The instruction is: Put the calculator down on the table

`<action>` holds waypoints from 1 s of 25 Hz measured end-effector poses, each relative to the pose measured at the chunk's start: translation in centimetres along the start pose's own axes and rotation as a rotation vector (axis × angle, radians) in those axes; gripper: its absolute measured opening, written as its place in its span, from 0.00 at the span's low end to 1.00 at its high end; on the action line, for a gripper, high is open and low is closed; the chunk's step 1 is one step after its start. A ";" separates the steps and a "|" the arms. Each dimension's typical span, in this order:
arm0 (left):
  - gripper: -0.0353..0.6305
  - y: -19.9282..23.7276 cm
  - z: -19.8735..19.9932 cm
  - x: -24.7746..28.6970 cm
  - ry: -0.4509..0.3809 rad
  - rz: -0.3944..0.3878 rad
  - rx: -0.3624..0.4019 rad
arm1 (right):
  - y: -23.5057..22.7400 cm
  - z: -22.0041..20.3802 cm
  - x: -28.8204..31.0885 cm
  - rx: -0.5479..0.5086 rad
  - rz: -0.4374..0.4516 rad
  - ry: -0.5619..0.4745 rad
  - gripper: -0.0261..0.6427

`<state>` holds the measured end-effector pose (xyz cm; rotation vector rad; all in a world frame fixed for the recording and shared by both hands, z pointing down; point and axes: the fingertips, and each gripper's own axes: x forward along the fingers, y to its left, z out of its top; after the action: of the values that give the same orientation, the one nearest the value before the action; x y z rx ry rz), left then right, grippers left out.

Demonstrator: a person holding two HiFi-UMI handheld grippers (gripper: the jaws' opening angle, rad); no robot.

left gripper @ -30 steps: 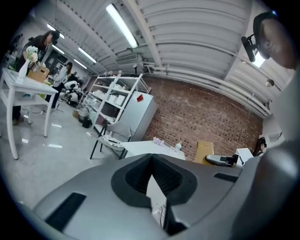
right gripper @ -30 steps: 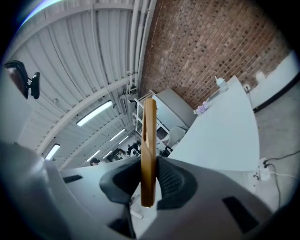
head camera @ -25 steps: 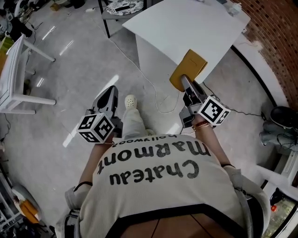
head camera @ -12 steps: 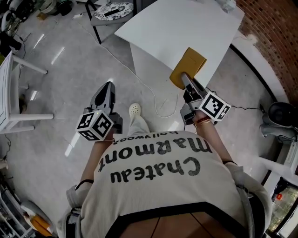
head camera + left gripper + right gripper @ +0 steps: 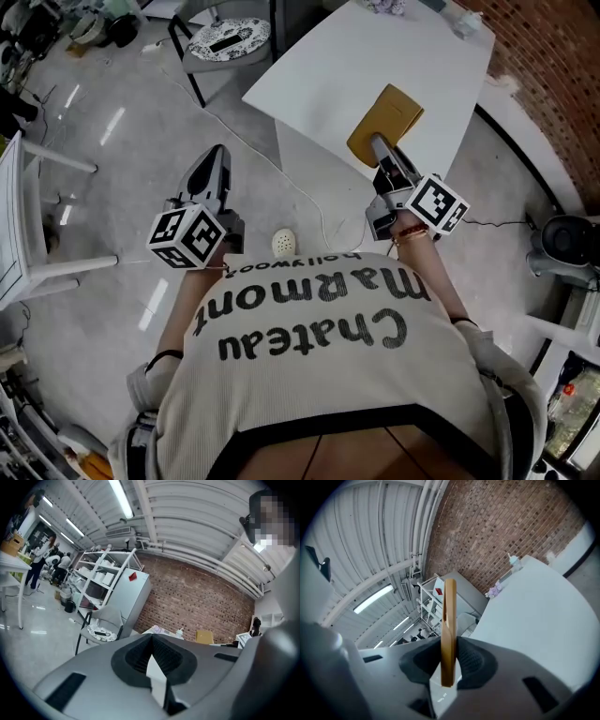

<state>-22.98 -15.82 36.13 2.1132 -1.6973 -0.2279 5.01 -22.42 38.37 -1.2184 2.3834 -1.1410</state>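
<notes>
Calculator (image 5: 386, 122), tan and flat: gripped at its near end by the right tongs (image 5: 379, 150), whose pads are pressed on both faces, the far end projecting forward. It is held over the near edge of the white desk (image 5: 375, 47); contact with the desk cannot be told. Small items are seen at the desk's far end, beside a brick wall (image 5: 553, 66). Left tongs (image 5: 217, 155): clenched with nothing between them, held over the grey floor (image 5: 122, 169), well apart from the desk. Chair (image 5: 234, 37): placed to the desk's left.
</notes>
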 end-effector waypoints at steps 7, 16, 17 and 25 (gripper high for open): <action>0.05 4.2 3.3 3.8 0.003 -0.038 0.022 | 1.0 0.9 5.8 0.002 -0.014 -0.048 0.17; 0.05 7.9 3.6 6.2 0.029 -0.043 -0.002 | -3.4 -1.8 10.9 0.116 -0.114 -0.009 0.17; 0.05 8.2 3.7 6.3 0.029 -0.045 -0.007 | -4.2 -2.0 11.3 0.121 -0.133 0.000 0.17; 0.05 10.0 4.3 6.7 0.016 -0.024 -0.034 | -9.9 -4.9 12.8 0.122 -0.282 0.123 0.17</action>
<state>-31.95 -24.88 37.28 2.1060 -1.6486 -0.2449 0.26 -33.09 50.58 -1.5172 2.2363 -1.4607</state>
